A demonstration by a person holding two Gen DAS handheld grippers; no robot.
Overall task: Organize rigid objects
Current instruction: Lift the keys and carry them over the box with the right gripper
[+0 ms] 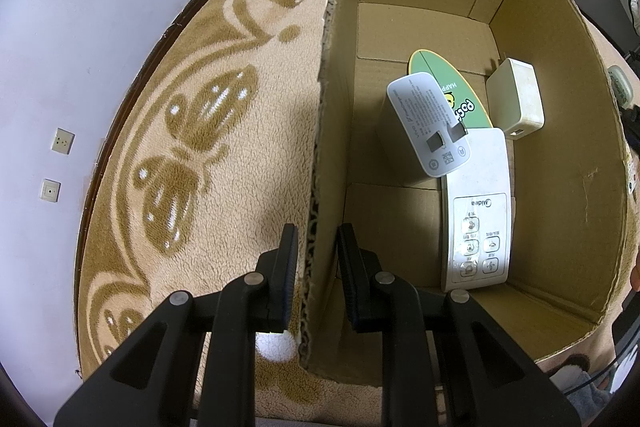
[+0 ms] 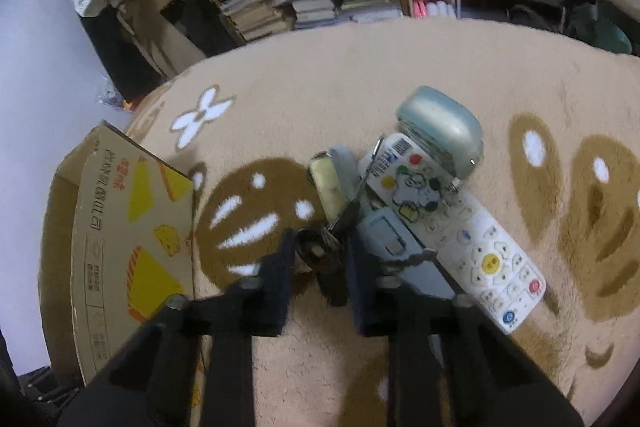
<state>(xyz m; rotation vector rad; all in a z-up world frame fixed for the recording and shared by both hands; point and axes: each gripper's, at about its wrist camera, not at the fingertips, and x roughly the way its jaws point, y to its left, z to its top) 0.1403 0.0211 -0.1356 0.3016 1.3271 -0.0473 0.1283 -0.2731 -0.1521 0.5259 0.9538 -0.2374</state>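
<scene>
a beige rug (image 1: 248,163) with brown leaf shapes is filling the left wrist view, and the same rug is spreading across the middle and right of the right wrist view. a cardboard box (image 1: 568,147) is taking up the right half of the left view, open on top; in the right view it is sitting at the lower left, its printed side facing the camera.

the left gripper (image 1: 318,275) is reaching up from the bottom centre of its frame, its jaws parted and straddling the box's near wall, one finger outside and one inside; whether the pads are pressing the cardboard, i cannot tell. the right gripper (image 2: 318,263) is coming up from the bottom centre of its frame, jaws spread on either side of a dark key fob (image 2: 328,267) with a key ring, not visibly closing on it.

inside the box, a white remote (image 1: 478,215) is lying at right centre, a white charger (image 1: 428,125) is resting on its top end, a green card (image 1: 448,87) is lying under the charger, and a cream adapter (image 1: 516,95) is sitting toward the upper right.

on the rug in the right view, a long remote (image 2: 480,251) is lying diagonally at centre right, a pale blue case (image 2: 440,131) is touching its upper end, and a small yellowish device (image 2: 330,183) is lying just left of it.
</scene>
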